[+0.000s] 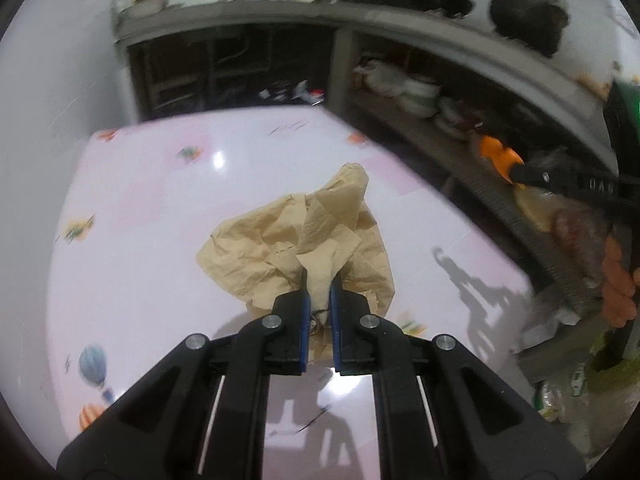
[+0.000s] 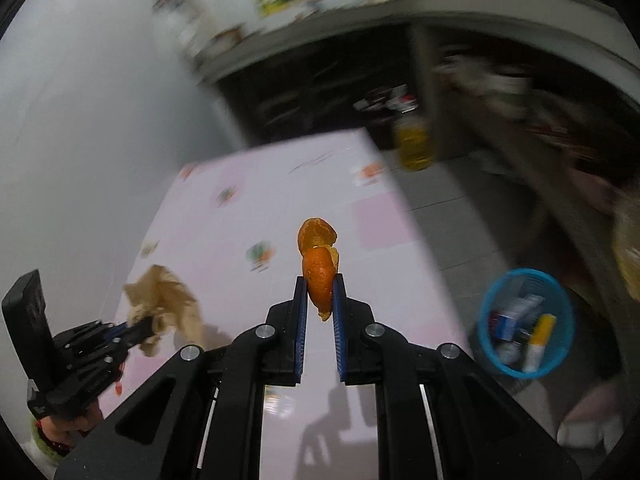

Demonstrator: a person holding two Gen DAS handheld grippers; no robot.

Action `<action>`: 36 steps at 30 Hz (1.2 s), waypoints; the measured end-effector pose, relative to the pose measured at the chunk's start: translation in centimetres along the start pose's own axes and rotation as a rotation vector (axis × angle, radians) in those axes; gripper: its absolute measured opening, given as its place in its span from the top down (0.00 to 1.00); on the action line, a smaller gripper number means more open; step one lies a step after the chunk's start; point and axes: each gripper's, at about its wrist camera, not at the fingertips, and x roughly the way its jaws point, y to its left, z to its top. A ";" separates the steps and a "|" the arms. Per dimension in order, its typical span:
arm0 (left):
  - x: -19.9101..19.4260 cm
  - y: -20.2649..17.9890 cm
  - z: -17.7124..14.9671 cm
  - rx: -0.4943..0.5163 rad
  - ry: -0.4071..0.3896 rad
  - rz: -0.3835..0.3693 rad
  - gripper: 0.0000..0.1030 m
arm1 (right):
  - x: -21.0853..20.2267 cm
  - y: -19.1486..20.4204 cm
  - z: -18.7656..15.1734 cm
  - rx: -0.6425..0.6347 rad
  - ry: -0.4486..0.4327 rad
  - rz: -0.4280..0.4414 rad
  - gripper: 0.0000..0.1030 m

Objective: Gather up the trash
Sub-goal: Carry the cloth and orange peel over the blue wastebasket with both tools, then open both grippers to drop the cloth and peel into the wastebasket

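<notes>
My left gripper (image 1: 319,286) is shut on a crumpled tan paper napkin (image 1: 296,244), which hangs above the pink table (image 1: 160,208). In the right wrist view the same napkin (image 2: 168,300) shows at the left, pinched by the left gripper (image 2: 140,326). My right gripper (image 2: 320,286) is shut on a piece of orange peel (image 2: 318,264), held above the table's right part. In the left wrist view the peel (image 1: 498,154) appears at the right, in the tips of the right gripper (image 1: 512,168). A blue mesh trash basket (image 2: 526,322) with several items inside stands on the floor at the right.
The table (image 2: 248,216) has a glossy pink cover with balloon prints. Behind it runs a concrete counter with shelves (image 1: 420,92) holding bowls and pots. A yellow bottle (image 2: 414,142) stands on the floor past the table's far corner. A hand (image 1: 618,284) grips the right tool.
</notes>
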 end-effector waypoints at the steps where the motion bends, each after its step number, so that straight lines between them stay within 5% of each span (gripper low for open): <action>1: 0.0 -0.7 0.6 0.013 -0.009 -0.020 0.93 | -1.2 -1.4 -0.2 0.031 -0.023 -0.030 0.88; 10: 2.0 -10.9 6.1 0.174 -0.007 -0.257 0.93 | -9.4 -14.7 -6.7 0.350 -0.121 -0.267 0.88; 18: 9.4 -21.3 8.2 0.232 0.181 -0.430 0.93 | -7.3 -22.6 -12.6 0.552 -0.039 -0.284 0.88; 36: 38.8 -35.3 7.2 0.357 0.686 -0.328 0.92 | 0.9 -30.4 -15.0 0.739 0.060 -0.294 0.88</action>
